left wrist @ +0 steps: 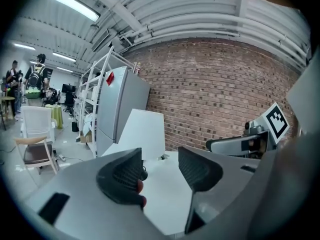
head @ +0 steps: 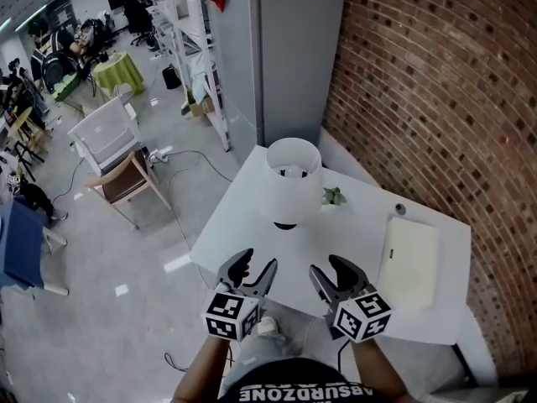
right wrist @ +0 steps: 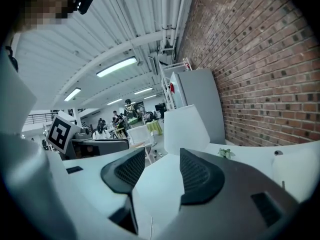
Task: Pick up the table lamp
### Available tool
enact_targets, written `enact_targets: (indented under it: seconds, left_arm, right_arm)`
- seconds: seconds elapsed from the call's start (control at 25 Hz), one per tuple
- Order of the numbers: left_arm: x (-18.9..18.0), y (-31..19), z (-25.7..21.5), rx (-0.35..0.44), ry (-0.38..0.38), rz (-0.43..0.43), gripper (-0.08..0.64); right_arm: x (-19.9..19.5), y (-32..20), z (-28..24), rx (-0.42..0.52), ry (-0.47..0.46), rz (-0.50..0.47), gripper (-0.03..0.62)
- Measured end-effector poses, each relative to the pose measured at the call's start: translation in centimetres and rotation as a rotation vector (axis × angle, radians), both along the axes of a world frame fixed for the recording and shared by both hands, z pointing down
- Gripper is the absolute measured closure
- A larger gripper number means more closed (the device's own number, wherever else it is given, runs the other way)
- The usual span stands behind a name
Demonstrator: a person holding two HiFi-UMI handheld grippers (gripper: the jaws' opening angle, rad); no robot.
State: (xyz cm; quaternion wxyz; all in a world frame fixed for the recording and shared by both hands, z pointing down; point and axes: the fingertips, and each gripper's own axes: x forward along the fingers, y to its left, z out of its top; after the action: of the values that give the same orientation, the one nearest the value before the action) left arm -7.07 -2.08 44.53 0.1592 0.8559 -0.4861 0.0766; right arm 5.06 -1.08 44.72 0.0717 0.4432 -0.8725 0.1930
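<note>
Tongs: I find left tongs (head: pixel 256 264) and right tongs (head: pixel 327 267) both spread, nothing between them | Lamp: table lamp (head: pixel 290 187) upright on table (head: pixel 243 225), ahead, well apart | Risk: I judge an uneven, high squeeze tips it toward the table edge.

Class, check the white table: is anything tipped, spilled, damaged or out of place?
Nothing stands out. The table lamp stands upright on the white table, a small green sprig beside it, the cream tray lying flat.
</note>
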Motion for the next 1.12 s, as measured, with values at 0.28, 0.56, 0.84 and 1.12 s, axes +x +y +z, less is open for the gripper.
enact_targets:
  seconds: [0.28,0.56,0.84,1.12]
  left_arm:
    - [-1.8,-2.5,1.0,-0.019,0.042,0.035,0.341]
    - [-2.5,-5.1,2.5,-0.066,0.065,0.041,0.333]
    - [-2.4,-6.7,4.0,-0.125,0.094,0.037,0.331]
    - [-2.7,-9.2,5.8,-0.176,0.098,0.022,0.331]
  right_arm:
    - [-1.2,-2.1,1.1,-0.048,-0.054,0.011,0.359]
    - [-1.5,-3.7,2.3,-0.086,-0.107,0.048,0.331]
    - [-0.6,-5.0,3.0,-0.122,-0.134,0.064,0.325]
    - [0.4,-7.3,4.3,-0.164,-0.166,0.069,0.311]
